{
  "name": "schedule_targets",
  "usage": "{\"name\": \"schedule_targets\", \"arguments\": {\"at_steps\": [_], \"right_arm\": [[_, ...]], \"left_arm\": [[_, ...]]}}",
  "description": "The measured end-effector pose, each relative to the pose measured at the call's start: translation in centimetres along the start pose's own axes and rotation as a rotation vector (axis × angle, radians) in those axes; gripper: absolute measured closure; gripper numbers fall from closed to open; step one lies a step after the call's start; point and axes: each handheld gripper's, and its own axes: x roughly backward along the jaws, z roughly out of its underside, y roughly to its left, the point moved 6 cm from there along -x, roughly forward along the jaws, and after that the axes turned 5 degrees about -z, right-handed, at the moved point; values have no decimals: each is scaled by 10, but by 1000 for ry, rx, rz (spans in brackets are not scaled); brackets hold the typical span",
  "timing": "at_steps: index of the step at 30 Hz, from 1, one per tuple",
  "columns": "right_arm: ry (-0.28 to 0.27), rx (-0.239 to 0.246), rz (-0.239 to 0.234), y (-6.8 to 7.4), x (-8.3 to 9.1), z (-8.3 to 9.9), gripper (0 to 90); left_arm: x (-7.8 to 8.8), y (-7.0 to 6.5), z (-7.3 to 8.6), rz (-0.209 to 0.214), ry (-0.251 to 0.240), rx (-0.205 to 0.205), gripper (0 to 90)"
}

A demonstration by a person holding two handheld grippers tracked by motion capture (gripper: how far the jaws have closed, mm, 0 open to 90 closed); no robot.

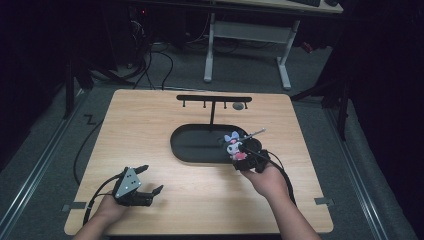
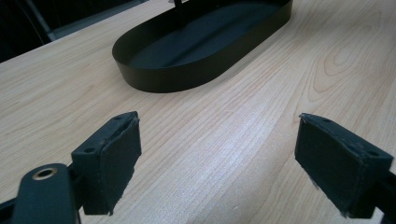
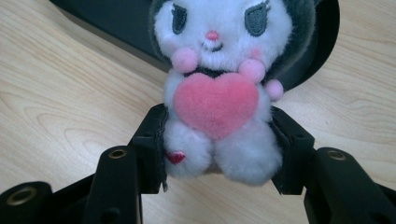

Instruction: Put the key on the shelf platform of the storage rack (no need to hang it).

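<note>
Gripping plush toy (image 3: 218, 100) at tray (image 1: 192, 150) edge, right gripper (image 3: 219, 149)

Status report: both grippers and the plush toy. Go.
Left gripper open, empty, over bare table. Right gripper shut on plush toy by black tray edge. Nothing in the way.

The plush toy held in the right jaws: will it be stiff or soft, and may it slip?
The plush toy looks soft: the right gripper jaws press into its fluffy sides. It is probably light for its size. The fuzzy fabric should grip the pads, so slipping seems unlikely.
</note>
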Motion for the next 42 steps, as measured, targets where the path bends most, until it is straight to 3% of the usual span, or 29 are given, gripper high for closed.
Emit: {"name": "schedule_targets", "arguments": {"at_steps": [20,36,42], "right_arm": [[10,-19,15,-8,-22,-30,479],[-1,-87,11,-25,-43,-44,479],[10,-87,14,-25,-51,-50,479]], "left_arm": [[0,0,0,1,-1,1,154],[0,0,0,0,1,1,154],[0,0,0,1,1,3,154]]}}
